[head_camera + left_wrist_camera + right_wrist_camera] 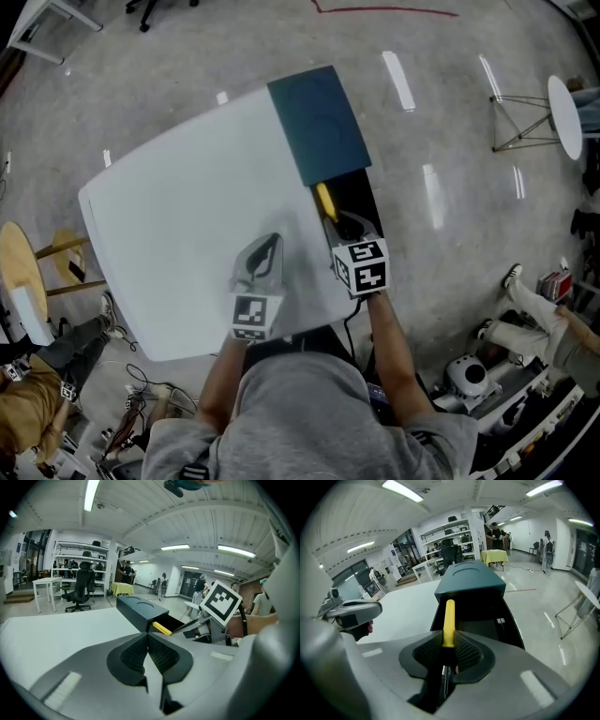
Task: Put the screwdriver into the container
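So, the right gripper point(449, 641) has its fingers point(469, 653) pinching the screwdriver point(448, 618) at its dark part, yellow handle sticking out over the open container point(471, 581) mid-frame. The left gripper point(148, 640) is pressed together, empty, above the bench point(56, 625).

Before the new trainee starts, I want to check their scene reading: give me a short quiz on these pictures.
1. True or false: the left gripper is shut on nothing.
2. The screwdriver has a handle that is: A red, B yellow, C green.
3. Fill in: the right gripper holds the screwdriver over the container's ___ half (open or covered).
Key: 1 true; 2 B; 3 open.
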A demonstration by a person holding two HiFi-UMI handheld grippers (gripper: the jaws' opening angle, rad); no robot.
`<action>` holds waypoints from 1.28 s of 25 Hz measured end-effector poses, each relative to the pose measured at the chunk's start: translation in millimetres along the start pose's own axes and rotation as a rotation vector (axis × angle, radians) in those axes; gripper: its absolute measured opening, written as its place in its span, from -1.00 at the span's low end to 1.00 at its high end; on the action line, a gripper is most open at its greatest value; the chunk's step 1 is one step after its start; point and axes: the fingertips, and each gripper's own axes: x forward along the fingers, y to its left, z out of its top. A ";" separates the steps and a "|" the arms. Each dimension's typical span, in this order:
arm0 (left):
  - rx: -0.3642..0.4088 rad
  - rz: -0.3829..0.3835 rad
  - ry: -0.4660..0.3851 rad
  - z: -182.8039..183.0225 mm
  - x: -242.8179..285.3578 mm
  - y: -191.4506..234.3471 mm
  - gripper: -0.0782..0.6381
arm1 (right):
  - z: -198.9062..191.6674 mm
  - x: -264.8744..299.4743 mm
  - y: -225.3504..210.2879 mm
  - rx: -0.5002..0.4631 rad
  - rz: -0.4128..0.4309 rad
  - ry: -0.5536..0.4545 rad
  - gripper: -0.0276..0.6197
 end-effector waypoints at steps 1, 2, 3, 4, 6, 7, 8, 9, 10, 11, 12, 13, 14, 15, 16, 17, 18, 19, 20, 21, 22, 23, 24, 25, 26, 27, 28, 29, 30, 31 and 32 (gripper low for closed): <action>-0.002 0.001 0.003 -1.2 0.5 -0.1 -0.75 | -1.6 1.7 -0.5 0.000 0.001 0.006 -0.66; -0.003 0.002 0.005 -2.4 0.9 0.1 -0.75 | -2.9 3.5 -0.9 0.000 0.001 0.011 -0.66; -0.004 0.004 0.007 -3.6 1.2 0.6 -0.75 | -3.9 5.3 -1.3 -0.002 0.001 0.015 -0.66; -0.005 0.005 0.009 -4.7 1.4 1.3 -0.75 | -4.6 6.9 -1.7 -0.004 0.000 0.017 -0.66; -0.004 0.007 0.011 -6.2 1.0 2.1 -0.75 | -5.9 8.8 -2.0 -0.004 0.000 0.022 -0.66; -0.005 0.008 0.012 -6.8 0.7 2.3 -0.75 | -6.6 9.5 -2.2 -0.002 0.000 0.025 -0.66; -0.007 0.009 0.013 -7.5 0.7 2.4 -0.75 | -7.4 10.3 -2.6 0.000 0.000 0.028 -0.66; -0.009 0.010 0.015 -8.2 0.9 2.4 -0.75 | -8.1 11.5 -3.5 0.001 -0.001 0.031 -0.66; -0.009 0.010 0.016 -9.0 1.2 2.3 -0.75 | -9.1 12.7 -4.5 0.002 -0.002 0.033 -0.66; -0.008 0.010 0.018 -9.9 1.4 2.1 -0.75 | -10.3 13.8 -5.6 0.003 -0.003 0.035 -0.66; -0.006 0.011 0.019 -10.9 1.6 2.0 -0.75 | -11.5 14.9 -6.5 0.004 -0.003 0.037 -0.65; -0.006 0.012 0.020 -12.0 1.4 2.3 -0.75 | -12.4 15.8 -6.9 0.005 -0.003 0.037 -0.65; -0.006 0.013 0.021 -13.1 0.9 2.8 -0.75 | -12.8 16.6 -6.8 0.007 -0.002 0.036 -0.65; -0.007 0.013 0.021 -13.9 0.1 3.3 -0.75 | -13.0 17.2 -6.4 0.008 -0.001 0.035 -0.65; -0.008 0.014 0.021 -14.7 -0.8 3.7 -0.75 | -13.0 17.6 -5.9 0.009 -0.002 0.034 -0.65; -0.008 0.014 0.022 -15.2 -1.6 4.1 -0.75 | -12.9 17.8 -5.5 0.009 -0.004 0.034 -0.65; -0.008 0.015 0.022 -15.4 -2.3 4.4 -0.75 | -12.7 18.1 -5.3 0.009 -0.006 0.034 -0.65; -0.008 0.015 0.021 -15.0 -2.9 4.7 -0.75 | -12.3 18.3 -5.1 0.011 -0.007 0.033 -0.65; -0.007 0.015 0.021 -14.4 -3.5 4.8 -0.75 | -11.9 18.6 -4.9 0.014 -0.008 0.031 -0.65; -0.004 0.015 0.020 -13.7 -4.1 4.8 -0.75 | -11.7 18.7 -4.7 0.018 -0.009 0.028 -0.65; 0.000 0.014 0.018 -13.2 -4.9 4.5 -0.75 | -11.6 18.7 -4.5 0.024 -0.010 0.023 -0.65; 0.004 0.013 0.017 -12.7 -5.8 4.1 -0.75 | -11.6 18.4 -4.3 0.028 -0.011 0.016 -0.65; 0.007 0.012 0.014 -12.1 -7.0 3.5 -0.75 | -11.4 17.5 -4.1 0.032 -0.013 0.009 -0.65; 0.010 0.012 0.011 -11.2 -8.3 2.8 -0.75 | -10.9 15.9 -3.8 0.035 -0.014 0.000 -0.65; 0.013 0.011 0.009 -10.1 -9.7 1.8 -0.75 | -10.0 13.7 -3.5 0.038 -0.014 -0.008 -0.65; 0.016 0.011 0.006 -8.8 -11.0 0.7 -0.75 | -8.8 11.0 -3.1 0.038 -0.015 -0.016 -0.65; 0.019 0.011 0.003 -7.4 -12.2 -0.4 -0.75 | -7.3 8.1 -2.7 0.037 -0.016 -0.025 -0.65; 0.022 0.012 0.000 -5.9 -13.4 -1.4 -0.75 | -5.9 5.1 -2.2 0.035 -0.018 -0.034 -0.65; 0.027 0.012 -0.005 -4.1 -14.8 -2.5 -0.75 | -4.3 1.8 -1.5 0.033 -0.019 -0.043 -0.65; 0.032 0.013 -0.011 -1.9 -16.7 -3.6 -0.75 | -2.6 -1.8 -0.2 0.030 -0.019 -0.054 -0.65; 0.037 0.013 -0.019 1.0 -19.3 -4.8 -0.75 | -0.5 -6.0 1.7 0.027 -0.018 -0.065 -0.65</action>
